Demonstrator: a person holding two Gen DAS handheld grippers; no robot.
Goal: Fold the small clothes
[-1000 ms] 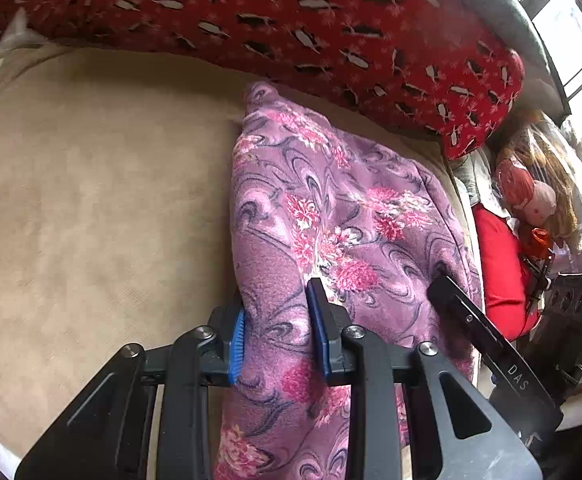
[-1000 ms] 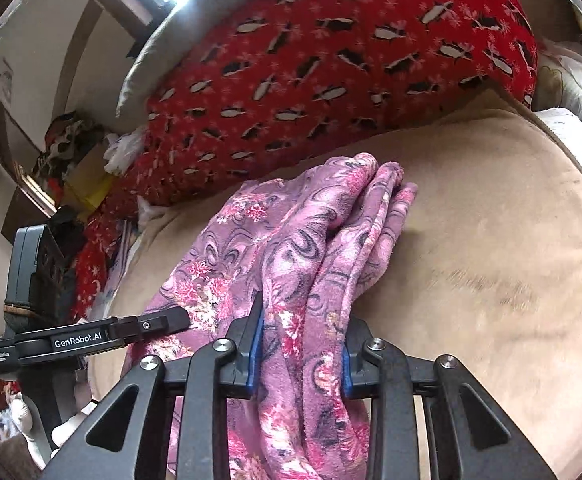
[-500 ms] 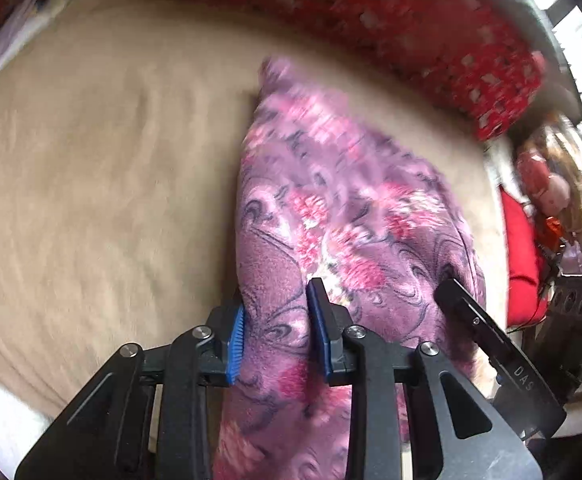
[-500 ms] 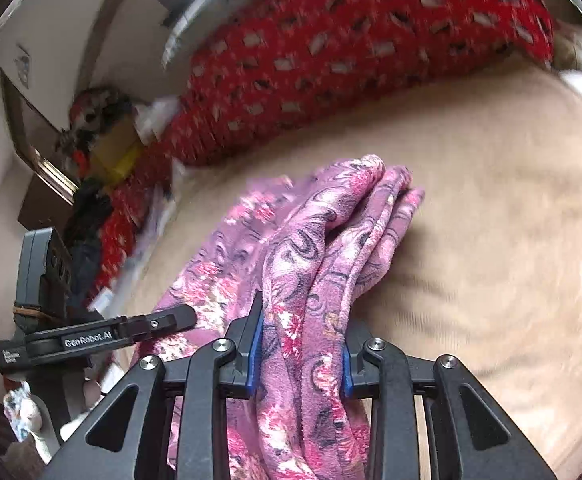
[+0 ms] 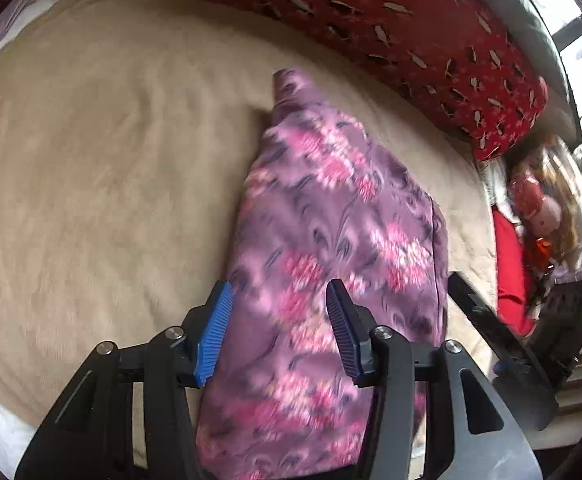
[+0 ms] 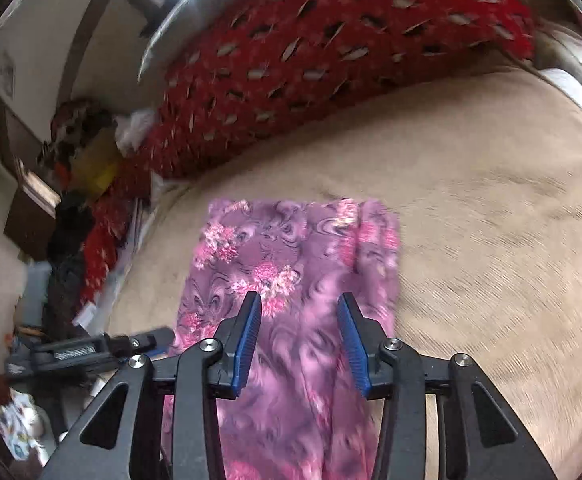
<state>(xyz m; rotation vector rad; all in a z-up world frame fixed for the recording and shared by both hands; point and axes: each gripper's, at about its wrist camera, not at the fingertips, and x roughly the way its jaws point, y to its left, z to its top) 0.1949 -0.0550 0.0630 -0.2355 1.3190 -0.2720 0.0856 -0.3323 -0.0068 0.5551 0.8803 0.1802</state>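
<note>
Fleece garment (image 5: 331,240) looked soft, light and limp at frame centre; my left jaws (image 5: 279,332) and right jaws (image 6: 299,336) had just opened, cloth between them unpressed. I judged edges best to grip.

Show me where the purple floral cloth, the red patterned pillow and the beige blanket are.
purple floral cloth (image 6: 291,248): right wrist view, flat middle of its top.
red patterned pillow (image 5: 411,16): left wrist view, its front face.
beige blanket (image 5: 111,152): left wrist view, bare stretch left of the cloth.
</note>
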